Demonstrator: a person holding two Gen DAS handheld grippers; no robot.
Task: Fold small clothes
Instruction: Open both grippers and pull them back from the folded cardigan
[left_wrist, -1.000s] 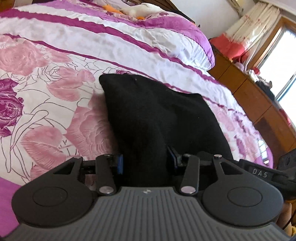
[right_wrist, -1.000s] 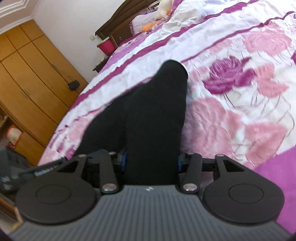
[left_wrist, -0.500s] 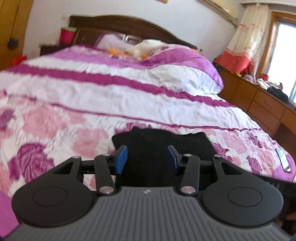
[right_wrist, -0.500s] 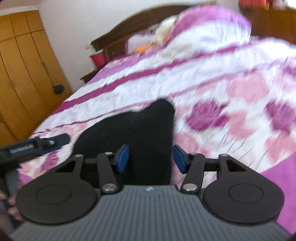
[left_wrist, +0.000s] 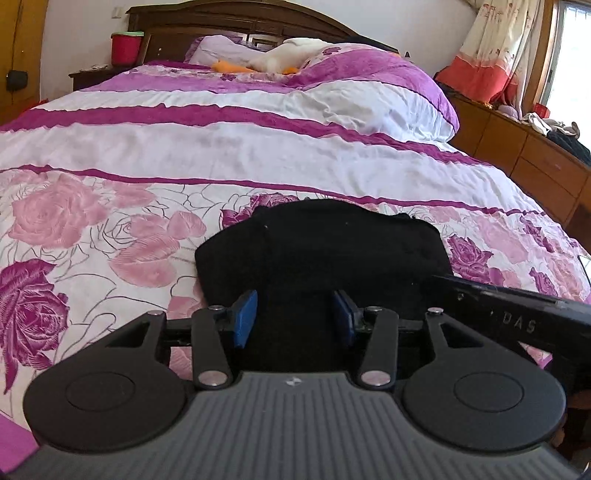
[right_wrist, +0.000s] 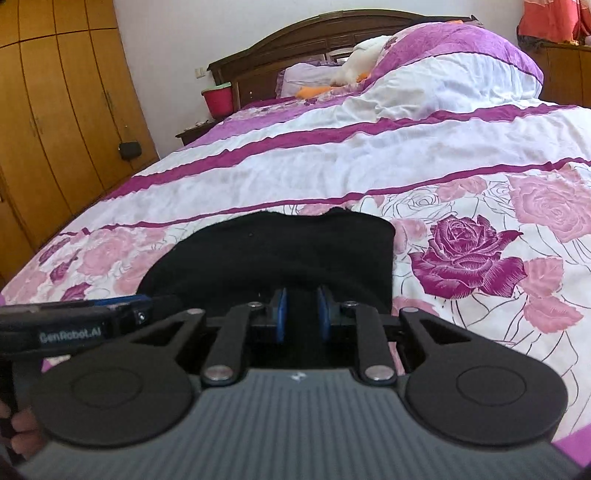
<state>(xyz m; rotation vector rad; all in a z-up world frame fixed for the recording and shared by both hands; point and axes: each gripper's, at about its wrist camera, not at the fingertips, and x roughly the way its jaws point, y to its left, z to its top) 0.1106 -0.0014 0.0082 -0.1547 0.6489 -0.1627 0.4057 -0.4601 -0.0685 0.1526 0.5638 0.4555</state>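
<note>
Black knit cloth, the small garment (left_wrist: 321, 251), lies on the floral quilt (left_wrist: 92, 221) of the bed in the left wrist view, a squat folded shape with its far edge bunched toward twelve o'clock and its near edge running in under the left gripper (left_wrist: 293, 317). That gripper's blue pads (left_wrist: 242, 317) stand spread, one at nine o'clock and one at three o'clock of the dark strip between them; whether they press the cloth or only straddle it I cannot tell, because black fabric fills the gap and hides any contact. A second black tool reaches in from four o'clock, likely the other gripper working the same near edge so both corners travel together. Pillows and a wooden headboard (left_wrist: 240, 18) sit far off at twelve o'clock, well apart from the work. From the right wrist view, the same garment (right_wrist: 280, 247) lies flat at the centre, a purple rose print just beside it at three o'clock. Here the right gripper (right_wrist: 300, 314) is closing, its blue pads (right_wrist: 281, 314) drawn near each other with dark cloth showing between them, though a firm pinch is not plain. The left tool (right_wrist: 74, 325) enters at nine o'clock, level with it. Judging by this paired stance at the near hem, the next fold is being set up.
</note>
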